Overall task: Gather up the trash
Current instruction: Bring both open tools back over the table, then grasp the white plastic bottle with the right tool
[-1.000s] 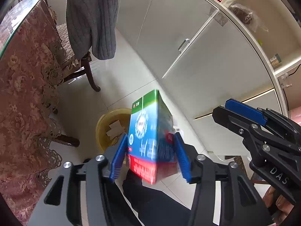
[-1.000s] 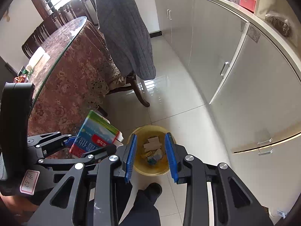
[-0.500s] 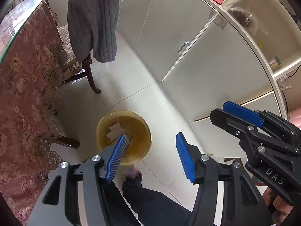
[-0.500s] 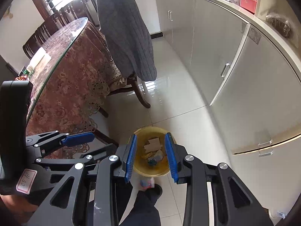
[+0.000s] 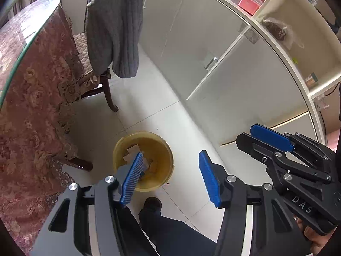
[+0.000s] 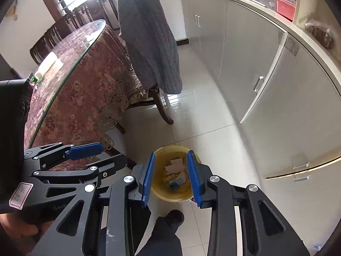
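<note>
Floral maroon cloth under glass covers the round table [image 5: 25, 98] at left, beside a wooden chair draped with a grey knitted sweater [image 5: 115, 27]. On pale floor tiles stands the round yellow plastic bin [image 5: 162, 149] holding paper scraps [image 6: 175, 164]. Above it, the left gripper [image 5: 170, 177] is spread wide, empty; the right gripper [image 6: 171, 178] gapes moderately, empty. White cabinets [image 6: 266, 89] line the right.

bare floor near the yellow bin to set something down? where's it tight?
Free: white tile between the yellow bin and the cabinet doors, and the stretch from the bin toward the chair leg. Tight: the side toward the draped table, and the near side, where the person's foot stands.
</note>
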A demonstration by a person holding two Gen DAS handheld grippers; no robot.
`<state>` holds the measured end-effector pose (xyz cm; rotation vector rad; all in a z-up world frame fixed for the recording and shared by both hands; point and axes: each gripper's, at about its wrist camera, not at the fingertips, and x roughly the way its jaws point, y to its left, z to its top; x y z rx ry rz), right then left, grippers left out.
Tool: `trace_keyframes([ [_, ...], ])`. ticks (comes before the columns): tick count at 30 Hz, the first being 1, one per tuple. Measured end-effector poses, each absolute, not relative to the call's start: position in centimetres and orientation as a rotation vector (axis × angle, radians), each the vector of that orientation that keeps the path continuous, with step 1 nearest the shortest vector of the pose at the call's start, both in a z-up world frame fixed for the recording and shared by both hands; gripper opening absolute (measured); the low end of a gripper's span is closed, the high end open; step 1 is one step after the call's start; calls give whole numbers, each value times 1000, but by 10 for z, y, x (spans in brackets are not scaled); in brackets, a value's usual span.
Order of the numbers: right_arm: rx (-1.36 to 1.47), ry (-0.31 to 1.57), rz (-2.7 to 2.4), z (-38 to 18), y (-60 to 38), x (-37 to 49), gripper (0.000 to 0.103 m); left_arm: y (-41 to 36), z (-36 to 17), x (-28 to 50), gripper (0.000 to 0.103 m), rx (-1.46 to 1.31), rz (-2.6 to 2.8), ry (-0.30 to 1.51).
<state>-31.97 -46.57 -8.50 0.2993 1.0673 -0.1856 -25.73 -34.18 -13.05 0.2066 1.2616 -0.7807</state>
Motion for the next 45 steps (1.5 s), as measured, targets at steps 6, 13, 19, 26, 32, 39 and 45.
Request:
trace_keyframes([
  [6, 274, 1035, -153, -71, -454, -312, 31, -325, -112, -252, 55, 163, -741, 1222],
  [13, 197, 977, -26, -46, -413, -272, 31, -258, -61, -226, 59, 37, -588, 1081],
  [19, 123, 932, 96, -18, -353, -219, 31, -175, -29, -183, 74, -65, -398, 980],
  [26, 62, 905, 205, -2, -258, -143, 48, -65, -18, -116, 74, -191, -244, 959],
  [32, 42, 885, 260, 6, -168, -58, 75, 19, -19, -63, 81, -208, -164, 956],
  [39, 39, 901, 230, 3, -102, 25, 89, 91, -33, -8, 81, -258, -104, 973],
  [45, 38, 971, 208, -14, -67, 92, 90, 131, -50, 16, 81, -316, -55, 992],
])
